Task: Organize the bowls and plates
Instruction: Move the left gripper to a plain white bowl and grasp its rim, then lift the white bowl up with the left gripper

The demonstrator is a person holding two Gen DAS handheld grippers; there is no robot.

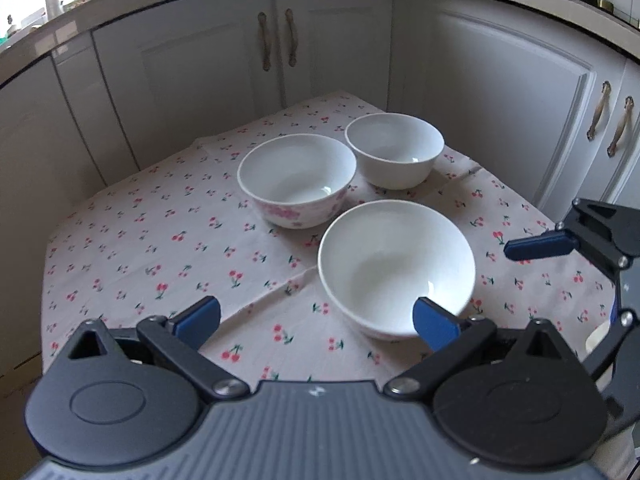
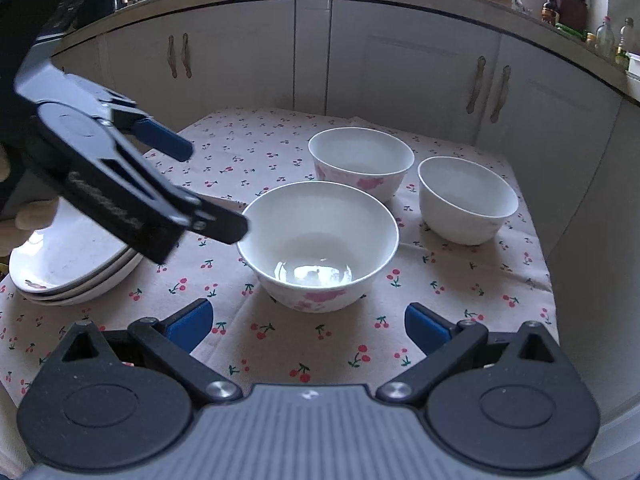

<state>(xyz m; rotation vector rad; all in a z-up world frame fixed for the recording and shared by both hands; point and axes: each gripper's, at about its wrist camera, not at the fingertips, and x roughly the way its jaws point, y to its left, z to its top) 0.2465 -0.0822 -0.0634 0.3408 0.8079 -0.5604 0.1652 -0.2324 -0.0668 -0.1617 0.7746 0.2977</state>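
Your left gripper [image 1: 316,318] is spread wide with nothing between its blue pads; in the right wrist view it [image 2: 218,190] reaches in from the left edge of the table, its lower tip at the rim of the near bowl [image 2: 318,246], though from this angle I cannot tell whether it touches. Beneath it, at the left edge of the tablecloth [image 2: 240,344], sits a stack of plates [image 2: 72,268], partly hidden by the gripper body.

The near bowl, white with pink flowers on its outside, stands upright toward the front middle of the cloth. In the left wrist view the same bowl [image 1: 396,268] sits just ahead of your left gripper's right pad.

Behind it, toward the far edge, a second flowered bowl [image 2: 360,162] stands upright, close to the first but apart from it. Further right, near the right edge, a plain white bowl [image 2: 466,200] stands alone, apart from the other two.

Your right gripper [image 2: 308,324] is also released, jaws wide, hovering over the front edge of the cloth just short of the near bowl. In the left wrist view it [image 1: 538,246] shows at the right edge.

White cupboards [image 2: 400,64] stand behind the table.
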